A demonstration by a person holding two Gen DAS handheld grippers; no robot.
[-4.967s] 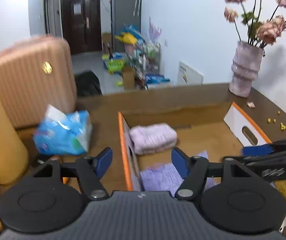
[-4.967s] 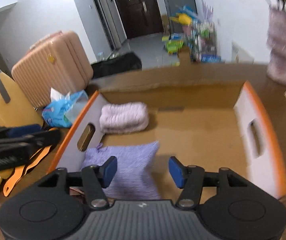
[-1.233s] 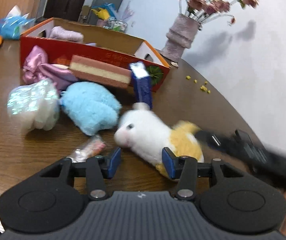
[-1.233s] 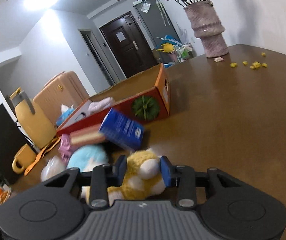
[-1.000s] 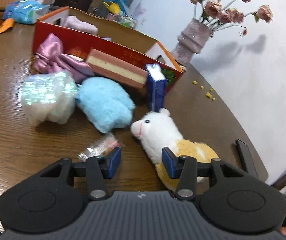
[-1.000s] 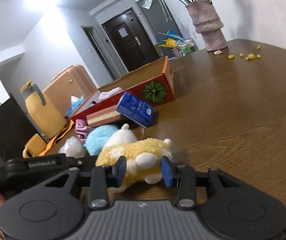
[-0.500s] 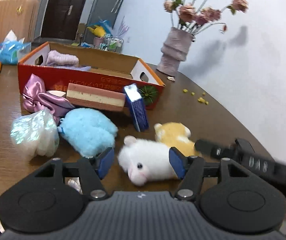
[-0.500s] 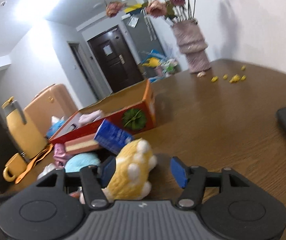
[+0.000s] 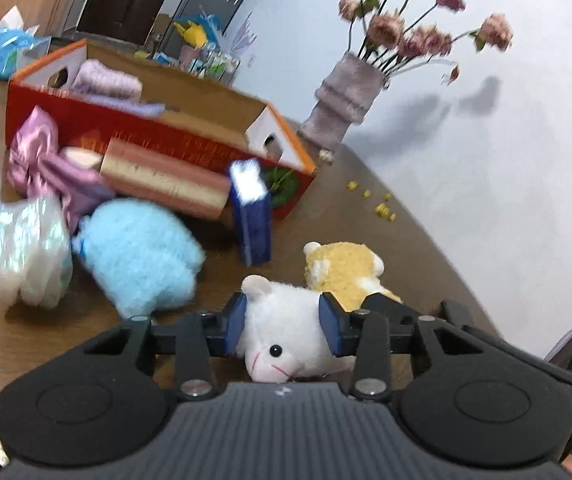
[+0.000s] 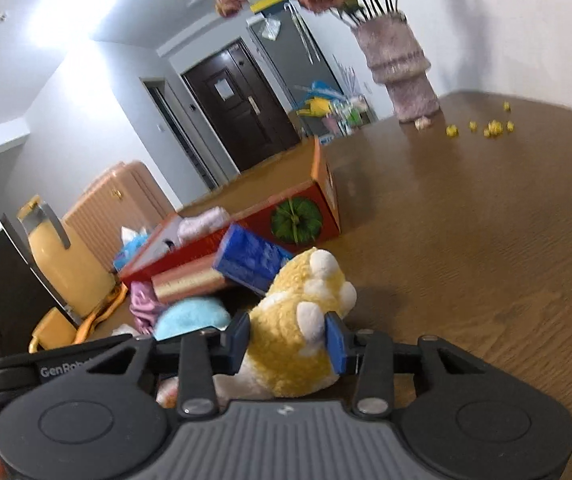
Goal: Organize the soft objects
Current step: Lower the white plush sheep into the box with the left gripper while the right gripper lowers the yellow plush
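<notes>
The left tool is closing on the white head of the plush toy, its blue pads against both cheeks, and the right tool is closing on the toy's yellow rump, a pad pressed in beside a white paw; both tools stand narrow, about a head's width. The toy lies low over the tabletop, near the front wall of the red box and on its vase side

Risks, largest thing first:
- Red box: the toy must clear the front wall. I judge a low carry would catch it, shove the box back, or tip the toy out short
- Plush toy: held at two ends by two tools, it could stretch or twist if the hands part or rise unevenly; soft pile compresses, so one end may slip free and swing
- Blue fluffy ball and the pink-and-cream sponge block, both just in front of the box wall: a sagging toy could drag across them
- Blue carton, upright beside the box's green sticker: narrow-based, it would topple at a light brush from the toy or a tool
</notes>
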